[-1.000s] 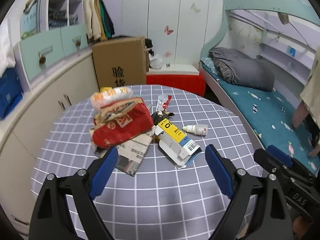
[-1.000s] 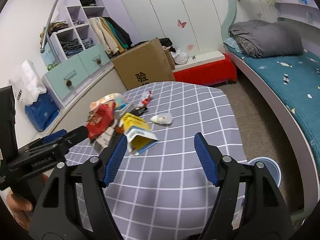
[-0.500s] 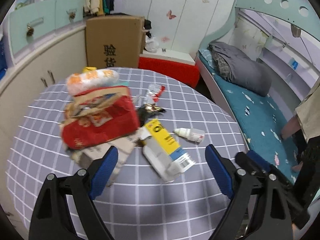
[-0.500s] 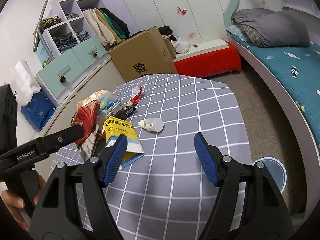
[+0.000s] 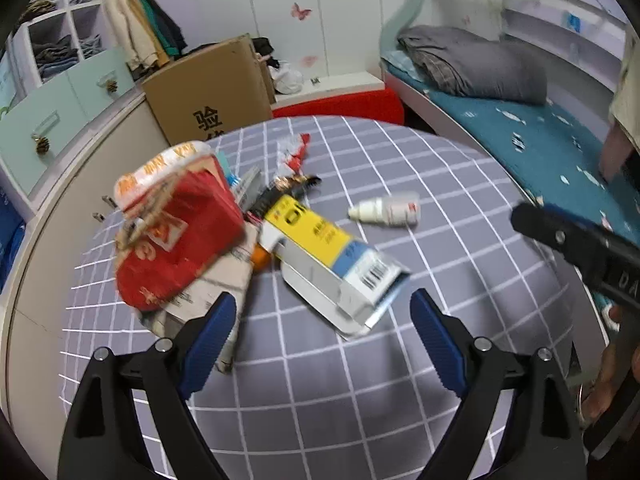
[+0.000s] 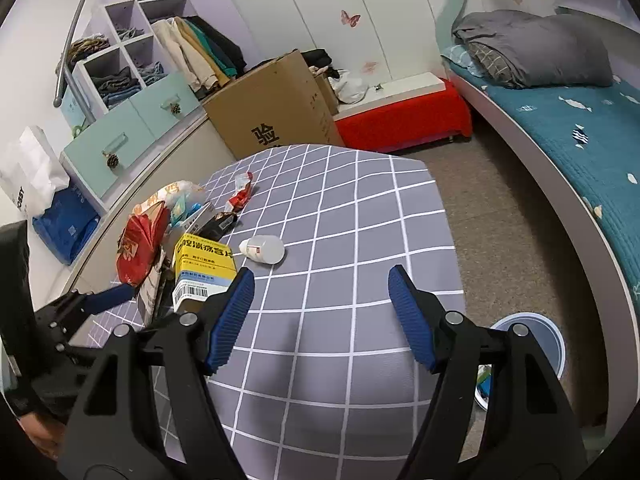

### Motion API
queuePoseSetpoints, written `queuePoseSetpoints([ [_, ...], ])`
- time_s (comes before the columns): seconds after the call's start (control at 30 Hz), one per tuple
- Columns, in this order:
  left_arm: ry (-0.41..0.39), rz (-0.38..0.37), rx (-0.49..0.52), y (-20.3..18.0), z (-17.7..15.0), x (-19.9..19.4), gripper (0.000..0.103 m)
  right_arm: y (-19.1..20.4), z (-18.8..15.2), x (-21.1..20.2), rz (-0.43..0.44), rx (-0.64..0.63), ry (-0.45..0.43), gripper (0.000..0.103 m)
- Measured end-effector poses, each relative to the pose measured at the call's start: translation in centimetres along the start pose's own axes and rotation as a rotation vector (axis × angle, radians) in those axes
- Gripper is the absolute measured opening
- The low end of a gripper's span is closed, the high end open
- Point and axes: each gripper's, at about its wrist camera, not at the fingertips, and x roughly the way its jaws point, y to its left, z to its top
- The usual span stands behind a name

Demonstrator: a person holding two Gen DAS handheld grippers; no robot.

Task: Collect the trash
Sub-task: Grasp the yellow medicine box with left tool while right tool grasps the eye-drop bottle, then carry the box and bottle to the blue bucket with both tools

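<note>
The brown cardboard box beyond the table bore a large black "验". The yellow-and-blue carton just left of the right gripper's fingers carried Chinese print too small to read, and a barcode. The white bag at far left showed letters I could not read.

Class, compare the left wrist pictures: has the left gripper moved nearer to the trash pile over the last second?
Yes. The left gripper has closed in on the yellow box; its near end now lies between the open fingertips on the checked tablecloth.

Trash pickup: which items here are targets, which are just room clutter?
Targets, on the table: red bag, yellow box, small white bottle, red-white wrapper.

Clutter: cardboard carton, grey bedding, blue bag. The bin is probably the drop-off.
</note>
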Motion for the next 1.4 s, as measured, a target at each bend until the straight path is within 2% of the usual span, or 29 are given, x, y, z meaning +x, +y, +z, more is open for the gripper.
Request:
queuePoseSetpoints([
  [0.1, 0.012, 0.053, 0.041, -0.7, 0.0, 1.0, 0.087, 0.6, -0.1, 0.6, 0.000, -0.024, 0.016, 0.069],
  [0.17, 0.009, 0.120, 0.079, -1.4, 0.3, 1.8, 0.086, 0.9, -0.1, 1.2, -0.006, -0.047, 0.036, 0.069],
  [0.23, -0.003, 0.173, 0.108, -1.8, 0.7, 2.2, 0.077, 1.3, 0.1, 1.8, -0.022, -0.077, 0.045, 0.069],
  [0.33, -0.006, 0.176, 0.129, -2.1, 1.1, 2.5, 0.055, 2.3, 0.7, 2.8, -0.048, -0.140, 0.060, 0.069],
  [0.4, -0.003, 0.149, 0.122, -1.9, 1.2, 2.8, 0.030, 3.0, 1.1, 3.8, -0.057, -0.184, 0.077, 0.069],
  [0.47, -0.027, 0.165, 0.113, -1.4, 1.2, 2.5, 0.024, 3.8, 1.5, 4.7, -0.062, -0.231, 0.092, 0.069],
  [0.6, -0.066, 0.180, 0.076, 0.0, 1.3, 2.0, 0.004, 5.9, 1.8, 6.8, -0.073, -0.350, 0.121, 0.069],
  [0.7, -0.075, 0.154, 0.033, 1.2, 1.5, 1.9, 0.002, 7.1, 2.0, 8.9, -0.076, -0.398, 0.164, 0.068],
  [0.77, -0.086, 0.164, 0.027, 1.5, 1.5, 1.9, 0.002, 7.4, 2.4, 10.1, -0.055, -0.403, 0.192, 0.057],
  [0.83, -0.090, 0.167, 0.018, 1.4, 1.4, 1.8, 0.002, 7.7, 2.4, 10.9, -0.053, -0.412, 0.219, 0.039],
  [0.97, -0.109, 0.157, 0.008, 1.1, 1.2, 1.0, 0.002, 7.3, 1.9, 10.6, -0.036, -0.404, 0.231, 0.038],
  [1.2, -0.159, 0.091, -0.020, -0.2, 0.7, -2.2, 0.002, 4.6, 0.9, 4.7, 0.007, -0.298, 0.125, 0.038],
  [1.3, -0.185, 0.022, -0.006, -2.2, 0.7, -3.9, 0.002, 2.0, 0.1, 0.5, 0.015, -0.228, 0.051, 0.038],
  [1.4, -0.207, -0.050, 0.034, -5.9, 0.8, -5.3, 0.002, -1.1, -0.4, -3.4, 0.003, -0.148, -0.014, 0.038],
])
